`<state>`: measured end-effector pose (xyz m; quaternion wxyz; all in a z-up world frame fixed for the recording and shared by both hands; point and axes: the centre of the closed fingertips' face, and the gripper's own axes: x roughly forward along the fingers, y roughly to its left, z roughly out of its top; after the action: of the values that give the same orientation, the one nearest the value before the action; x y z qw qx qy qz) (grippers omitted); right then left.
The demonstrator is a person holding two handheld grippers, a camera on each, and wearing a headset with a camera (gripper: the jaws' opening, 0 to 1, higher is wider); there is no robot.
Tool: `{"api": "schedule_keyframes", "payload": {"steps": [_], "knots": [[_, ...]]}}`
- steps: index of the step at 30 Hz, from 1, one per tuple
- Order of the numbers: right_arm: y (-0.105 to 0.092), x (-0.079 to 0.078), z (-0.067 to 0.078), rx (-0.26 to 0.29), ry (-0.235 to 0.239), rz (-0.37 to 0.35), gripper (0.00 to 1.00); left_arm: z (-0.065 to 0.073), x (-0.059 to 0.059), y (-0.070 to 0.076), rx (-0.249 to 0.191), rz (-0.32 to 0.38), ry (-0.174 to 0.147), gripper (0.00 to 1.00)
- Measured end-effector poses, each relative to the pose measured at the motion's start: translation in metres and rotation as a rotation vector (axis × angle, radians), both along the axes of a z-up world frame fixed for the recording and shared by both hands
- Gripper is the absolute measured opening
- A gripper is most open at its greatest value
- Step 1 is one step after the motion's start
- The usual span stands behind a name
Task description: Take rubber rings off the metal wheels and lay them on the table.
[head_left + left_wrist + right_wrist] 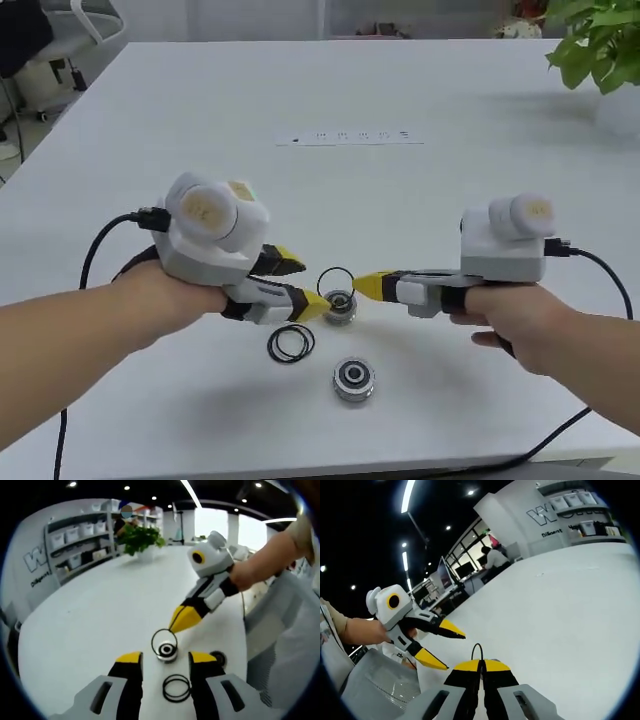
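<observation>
Between right fingers (492, 666), half-hidden ring (477, 644)

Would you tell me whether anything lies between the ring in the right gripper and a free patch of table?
Nothing visible blocks it: the right gripper holds the ring right by a wheel, and bare table lies just beyond.

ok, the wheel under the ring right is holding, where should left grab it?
I'd grip across the rim of the wheel, jaws on opposite sides, coming in low from where the left gripper is. It lies flat, hub up, so its sides are exposed, and those open jaws face it. The right gripper pinches the ring from the opposite side.
</observation>
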<state>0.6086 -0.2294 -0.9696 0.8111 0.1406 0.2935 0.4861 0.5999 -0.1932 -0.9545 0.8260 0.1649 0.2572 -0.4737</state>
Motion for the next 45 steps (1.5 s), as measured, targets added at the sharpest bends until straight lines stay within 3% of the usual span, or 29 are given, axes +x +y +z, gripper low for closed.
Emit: {"api": "schedule_keyframes", "payload": {"steps": [4,8,15,29,33,38,45], "knots": [[0.002,0.0,0.006,0.006,-0.007,0.006,0.0,0.011,-0.009,0.004,-0.014,0.003,-0.006,0.41],[0.005,-0.001,0.013,0.01,-0.013,0.017,0.0,0.021,-0.016,0.01,-0.042,0.021,0.01,0.47],[0.009,-0.007,0.018,0.009,-0.019,0.033,0.0,0.028,-0.026,0.019,-0.048,0.026,0.01,0.52],[0.023,-0.016,0.027,0.007,-0.023,0.076,0.0,0.041,-0.034,0.045,-0.064,0.069,-0.017,0.59],[0.028,-0.018,0.025,0.003,-0.016,0.091,0.0,0.042,-0.04,0.05,-0.073,0.073,-0.007,0.54],[0.034,-0.023,0.021,-0.008,-0.011,0.108,0.0,0.04,-0.045,0.053,-0.068,0.076,-0.01,0.63],[0.041,-0.03,0.008,-0.037,0.004,0.136,0.0,0.035,-0.05,0.057,-0.076,0.087,0.005,0.64]]}}
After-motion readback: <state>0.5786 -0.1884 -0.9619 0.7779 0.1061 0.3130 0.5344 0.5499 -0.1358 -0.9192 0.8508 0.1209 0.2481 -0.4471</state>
